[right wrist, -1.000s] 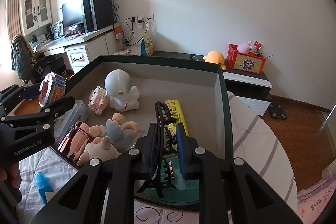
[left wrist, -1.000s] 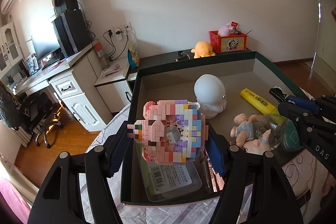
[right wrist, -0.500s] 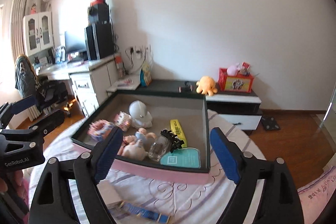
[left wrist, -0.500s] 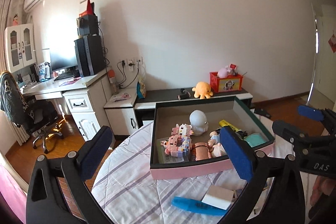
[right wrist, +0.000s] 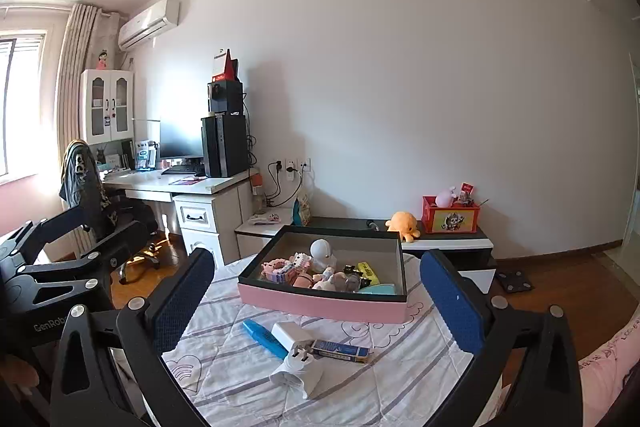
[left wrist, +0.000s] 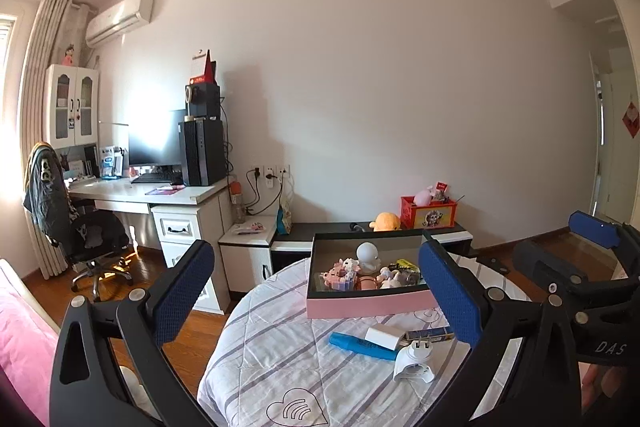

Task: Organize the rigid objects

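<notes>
Both my left gripper (left wrist: 320,307) and right gripper (right wrist: 316,307) gape wide, empty. At six o'clock of the pink box (right wrist: 320,301) lie the blue marker (right wrist: 264,333) and white plug (right wrist: 296,371); a rushed grab could roll them off.

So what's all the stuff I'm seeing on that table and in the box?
Box: one, pink outside, dark rim, on the table.
White round figure: one, in the box, at the back.
Brick-built toys: two, pink and pastel, box's left side.
Yellow highlighter: one, box's right side.
Blue marker: one, on the table before the box.
White charger block: one, beside the marker.
White plug adapter: one, nearest the camera.
Left gripper: open, empty.
Right gripper: open, empty.
</notes>
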